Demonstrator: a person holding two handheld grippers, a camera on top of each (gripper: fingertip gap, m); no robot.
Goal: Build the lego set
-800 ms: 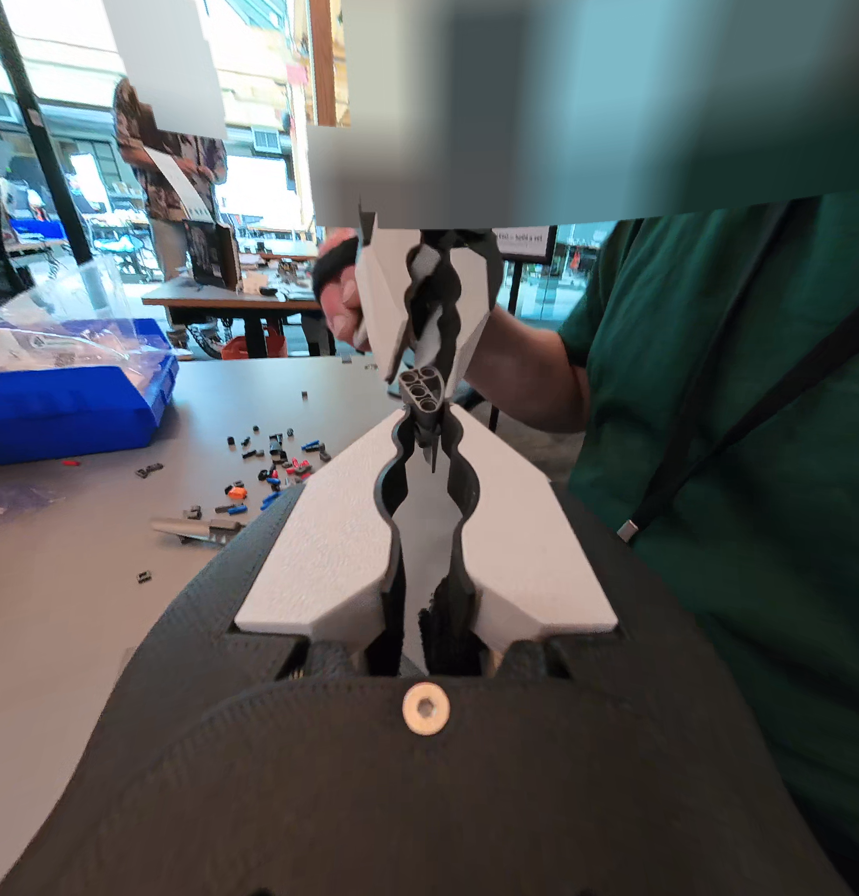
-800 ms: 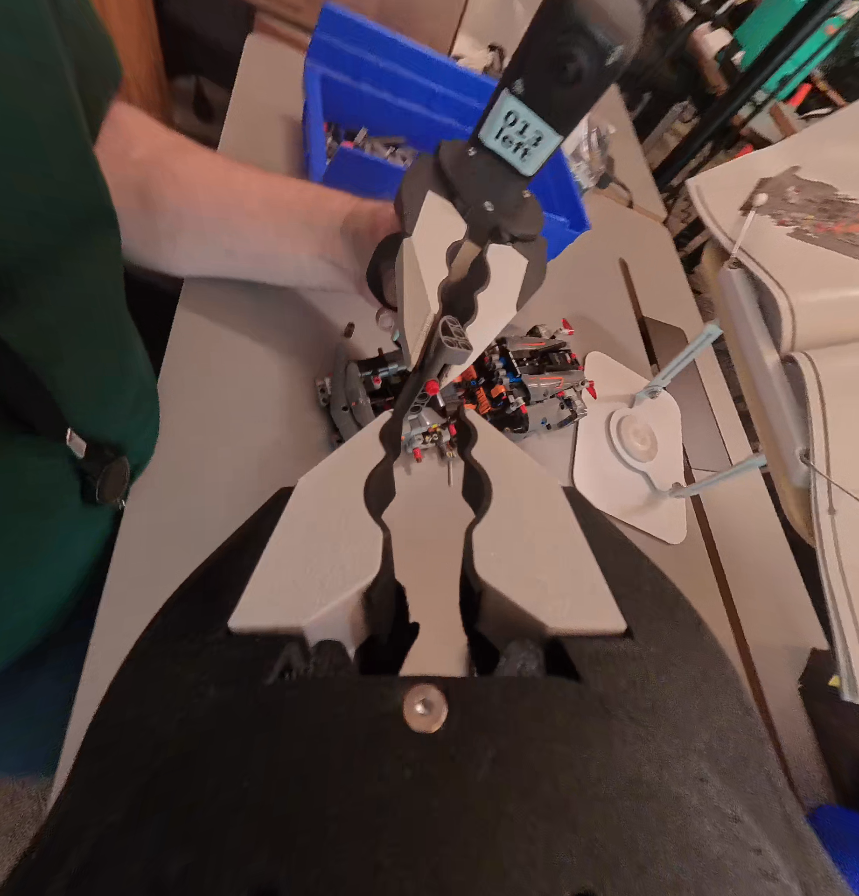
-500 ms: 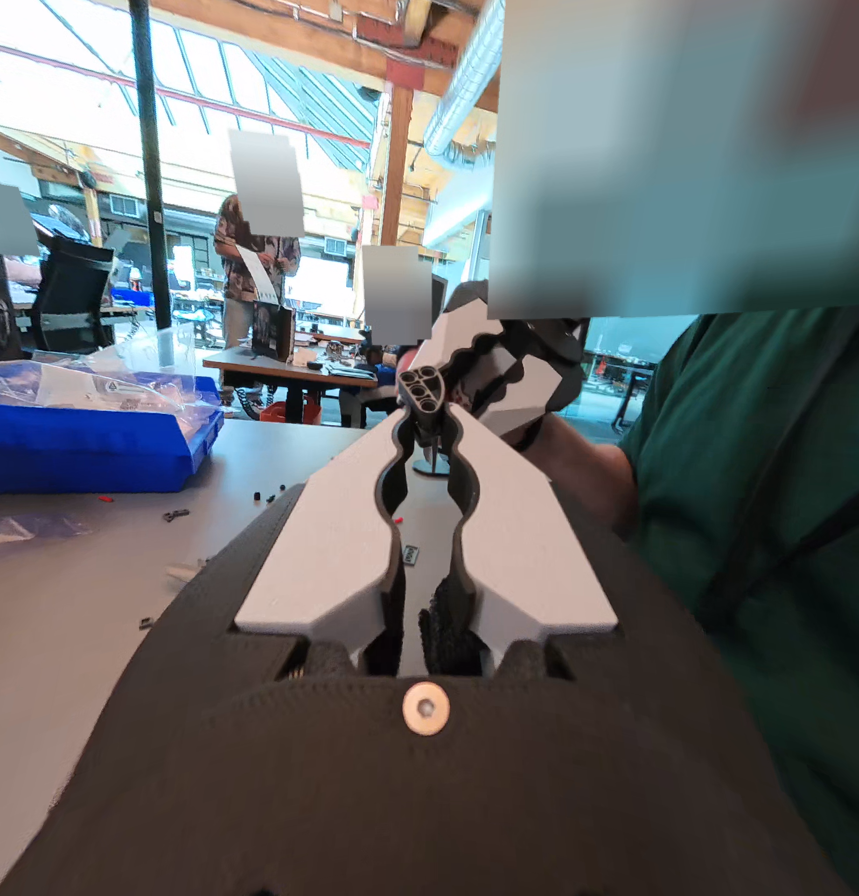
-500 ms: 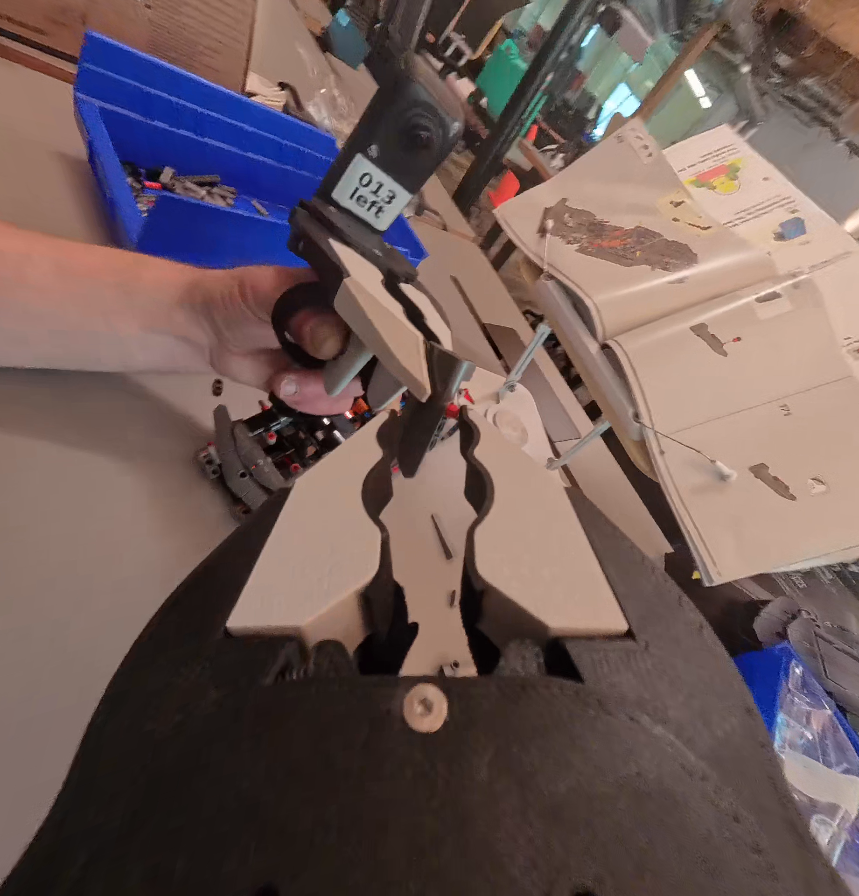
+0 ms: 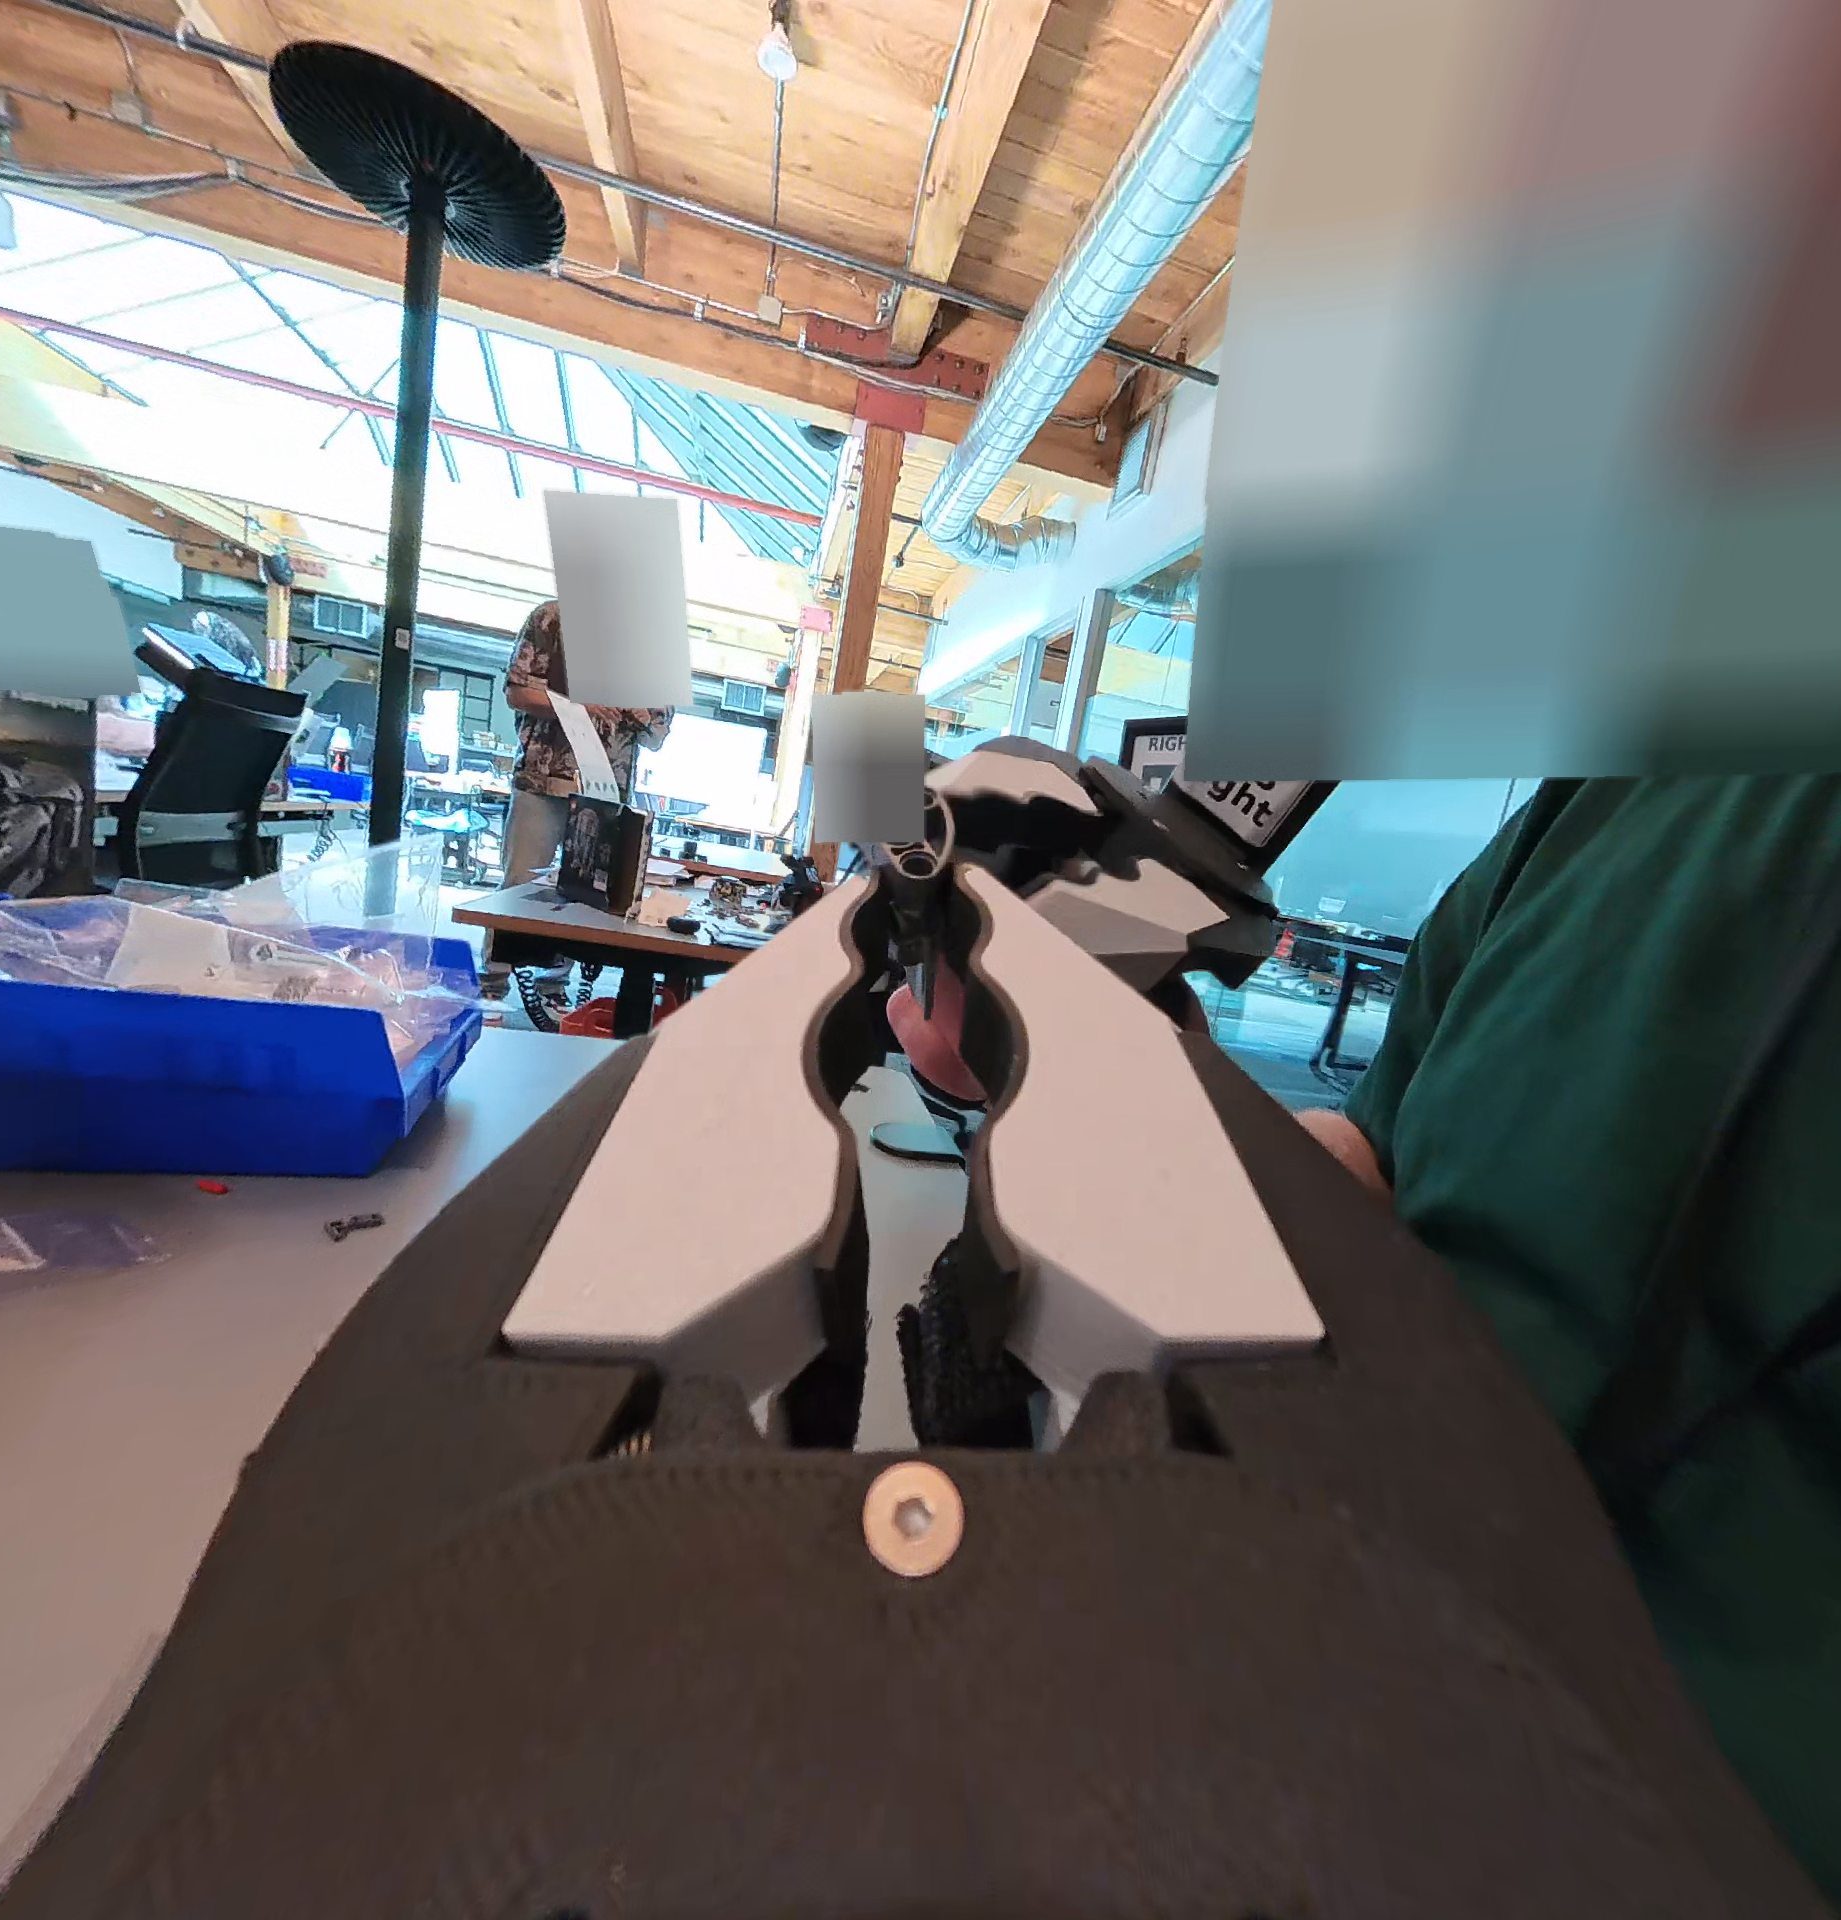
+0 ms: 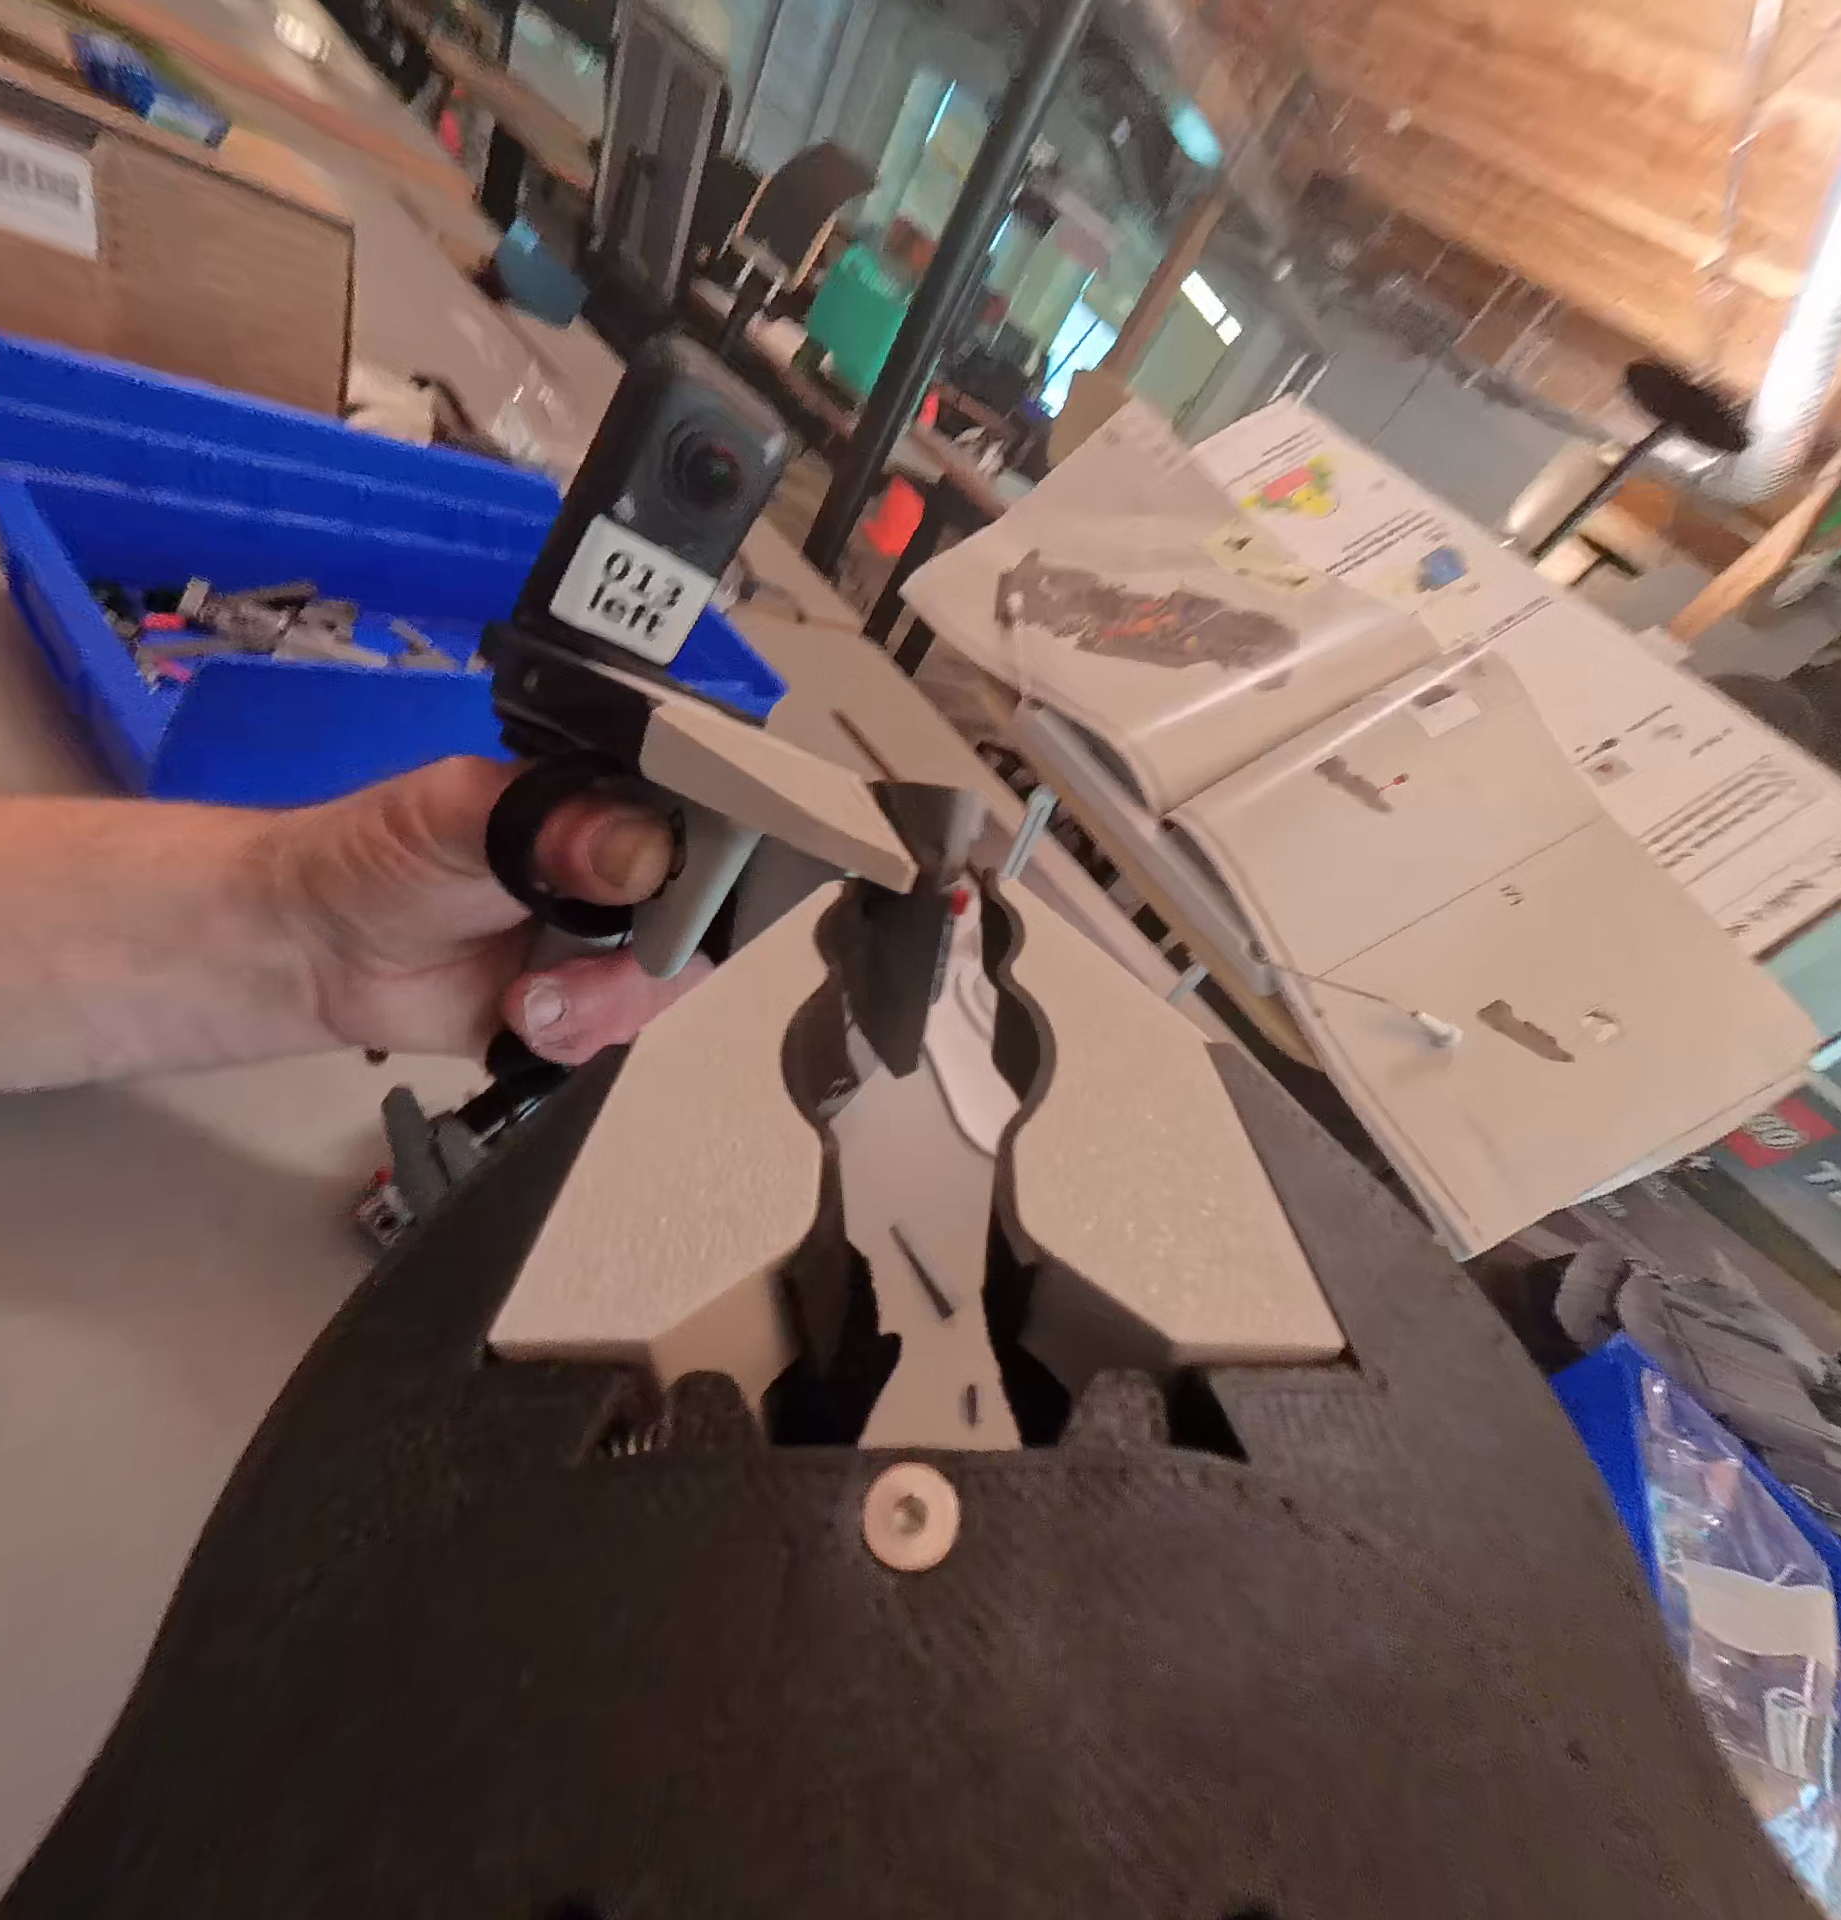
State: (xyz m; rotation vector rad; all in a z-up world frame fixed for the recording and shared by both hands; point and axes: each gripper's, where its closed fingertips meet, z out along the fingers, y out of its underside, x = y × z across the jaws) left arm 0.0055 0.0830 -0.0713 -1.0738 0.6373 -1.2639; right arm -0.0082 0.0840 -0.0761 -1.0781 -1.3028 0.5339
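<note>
My left gripper (image 5: 914, 883) is shut on a dark grey Lego beam piece (image 5: 914, 860) with round holes and holds it up off the table. In the right wrist view the left gripper lies on its side, one finger (image 6: 781, 795) on top, and its tip with the dark piece (image 6: 895, 966) sits between the fingertips of my right gripper (image 6: 916, 899). The right jaws stand a narrow gap apart; I cannot tell whether they touch the piece. A right finger (image 5: 1113, 914) shows just behind the piece. The part-built grey Lego model (image 6: 407, 1184) lies on the table, mostly hidden.
A blue parts bin (image 6: 272, 727) stands at the back left; it also shows in the left wrist view (image 5: 168, 1081) with plastic bags. An open instruction booklet (image 6: 1415, 831) stands on the right. Small loose pieces (image 5: 355, 1226) lie on the table. The person's green shirt (image 5: 1622, 1143) fills the right. The tips of both grippers are at nearly the same place.
Both grippers have lifted and tilted up away from the table. The left gripper has rolled onto its side with the dark piece still in it. The right jaws' gap is unchanged.
</note>
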